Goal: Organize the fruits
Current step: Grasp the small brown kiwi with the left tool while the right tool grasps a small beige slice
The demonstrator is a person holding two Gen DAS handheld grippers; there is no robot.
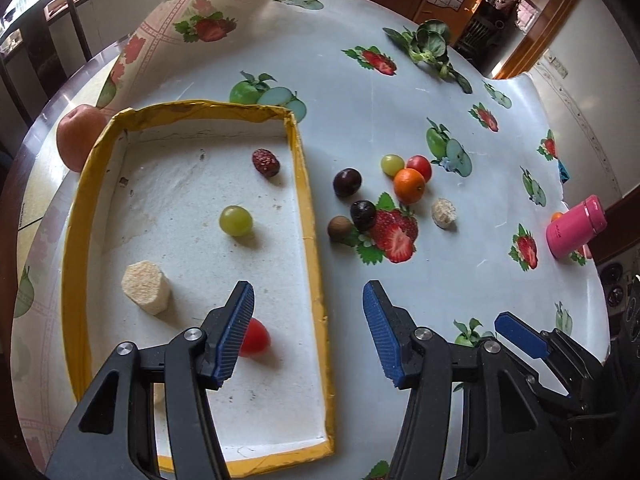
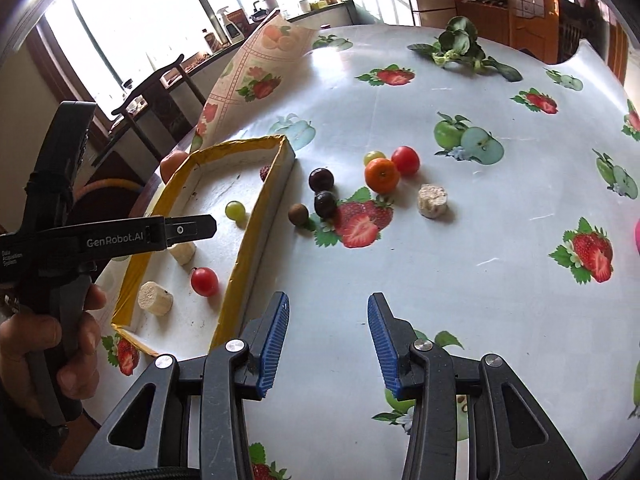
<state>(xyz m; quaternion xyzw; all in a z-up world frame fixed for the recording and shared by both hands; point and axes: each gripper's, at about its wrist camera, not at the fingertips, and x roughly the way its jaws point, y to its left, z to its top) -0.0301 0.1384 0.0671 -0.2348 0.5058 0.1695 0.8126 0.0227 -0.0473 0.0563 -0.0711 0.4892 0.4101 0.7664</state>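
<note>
A shallow yellow-rimmed box (image 1: 310, 200) (image 2: 244, 248) lies on the fruit-print tablecloth. In it are a red date (image 1: 265, 162), a green grape (image 1: 235, 221) (image 2: 235, 210), a pale cut chunk (image 1: 146, 287) (image 2: 155, 298) and a red cherry tomato (image 1: 256, 338) (image 2: 204, 281). Right of the box lie two dark plums (image 1: 347, 182) (image 1: 363, 214), a brown longan (image 1: 340, 228), a small orange (image 1: 409, 186) (image 2: 381, 175), a red tomato (image 1: 420, 167), a green grape (image 1: 392, 164) and another pale chunk (image 1: 444, 213) (image 2: 432, 201). My left gripper (image 1: 310, 320) is open over the box's right rim. My right gripper (image 2: 328, 340) is open and empty over the cloth.
A large peach-coloured apple (image 1: 78, 136) sits behind the box's far left corner. A pink cup (image 1: 576, 226) stands at the right edge. A leafy green (image 1: 430, 46) lies at the far side. The cloth's far corner is folded up (image 1: 192, 28). A chair stands beyond the table (image 2: 160, 92).
</note>
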